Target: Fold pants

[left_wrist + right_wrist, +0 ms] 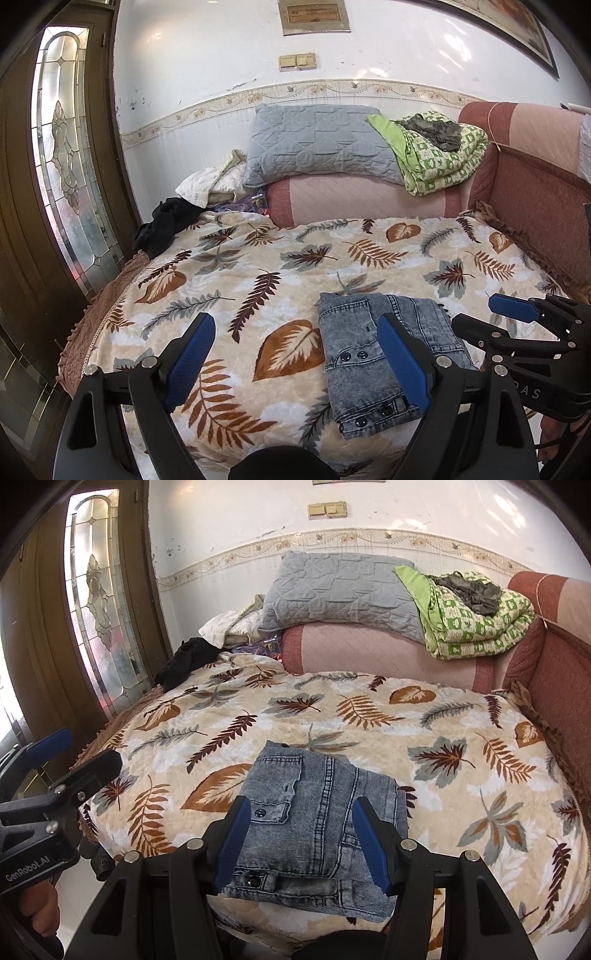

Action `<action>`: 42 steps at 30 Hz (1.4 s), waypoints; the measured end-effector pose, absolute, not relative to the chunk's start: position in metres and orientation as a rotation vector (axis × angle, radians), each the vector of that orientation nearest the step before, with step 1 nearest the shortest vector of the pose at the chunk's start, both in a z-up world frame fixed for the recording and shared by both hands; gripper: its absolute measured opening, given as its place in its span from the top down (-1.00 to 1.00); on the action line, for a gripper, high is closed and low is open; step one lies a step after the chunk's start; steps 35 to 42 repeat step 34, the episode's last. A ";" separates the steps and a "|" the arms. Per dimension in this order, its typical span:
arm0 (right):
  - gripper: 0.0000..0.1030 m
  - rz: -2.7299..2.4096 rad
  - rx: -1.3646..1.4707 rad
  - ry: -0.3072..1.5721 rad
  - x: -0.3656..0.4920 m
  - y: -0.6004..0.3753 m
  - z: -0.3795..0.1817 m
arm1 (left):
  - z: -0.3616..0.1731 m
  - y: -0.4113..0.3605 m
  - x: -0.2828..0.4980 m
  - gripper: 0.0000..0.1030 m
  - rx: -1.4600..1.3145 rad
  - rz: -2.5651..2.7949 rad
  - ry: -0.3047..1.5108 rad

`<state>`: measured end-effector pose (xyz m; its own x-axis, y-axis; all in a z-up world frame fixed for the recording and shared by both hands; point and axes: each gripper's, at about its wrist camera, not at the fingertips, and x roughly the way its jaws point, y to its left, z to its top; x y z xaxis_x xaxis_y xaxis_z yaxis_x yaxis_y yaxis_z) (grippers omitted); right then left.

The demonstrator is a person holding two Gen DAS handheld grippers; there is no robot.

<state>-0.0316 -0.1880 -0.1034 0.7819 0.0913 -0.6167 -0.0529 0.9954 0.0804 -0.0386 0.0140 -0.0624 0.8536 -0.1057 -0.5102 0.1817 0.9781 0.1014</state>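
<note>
Near the front edge of the bed (461, 716), the pants (317, 819) lie as a compact denim bundle on the leaf-print blanket (258, 266), with several layers stacked. The left claw (295, 354) is spread wide and holds nothing; it hovers beside the bundle, on its left. The right claw (299, 838) is likewise spread and empty, its jaws straddling the bundle's near portion from above.

Risks, as judged from this arrangement:
- The bundle sits close to the bed's edge; a sideways push from either claw could slide it off.
- Catching only the top layer would peel the fold open.
- The plush blanket may be pinched together with the denim.
- The two claws work close together; contact between them is possible.
</note>
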 end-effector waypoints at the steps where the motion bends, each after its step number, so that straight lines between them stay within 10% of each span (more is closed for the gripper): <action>1: -0.19 0.079 0.056 0.665 -0.033 -0.187 -0.102 | -0.062 0.016 -0.039 -0.74 0.145 -0.149 0.526; 42: -0.19 0.111 0.058 0.698 -0.019 -0.189 -0.118 | -0.083 0.021 0.001 -0.74 0.067 -0.151 0.638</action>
